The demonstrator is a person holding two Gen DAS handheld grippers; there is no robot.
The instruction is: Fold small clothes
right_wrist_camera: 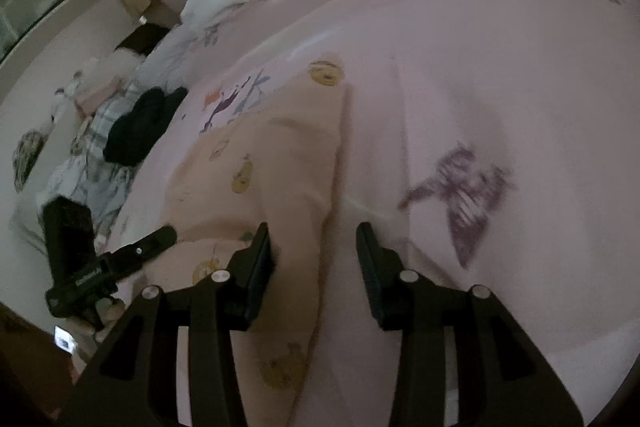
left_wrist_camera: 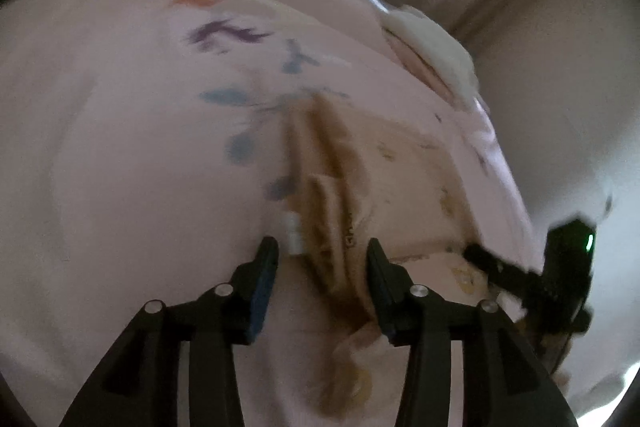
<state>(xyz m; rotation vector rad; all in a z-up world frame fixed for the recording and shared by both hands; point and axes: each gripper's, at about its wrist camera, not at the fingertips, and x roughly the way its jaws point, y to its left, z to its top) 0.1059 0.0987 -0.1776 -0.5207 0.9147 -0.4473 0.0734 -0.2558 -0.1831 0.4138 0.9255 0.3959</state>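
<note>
Small beige garment (left_wrist_camera: 384, 163) with yellow prints (right_wrist_camera: 280, 147) lies creased and partly folded on the pink bed.

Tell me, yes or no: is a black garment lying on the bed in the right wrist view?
Yes, a black garment lies on the pink bedspread, far left.

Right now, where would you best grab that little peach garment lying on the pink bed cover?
Probably the peach garment is best taken at its near edge, where the cloth bunches into raised folds. Come down from above, one claw on each side of a fold; the flat middle offers nothing to pinch.
</note>
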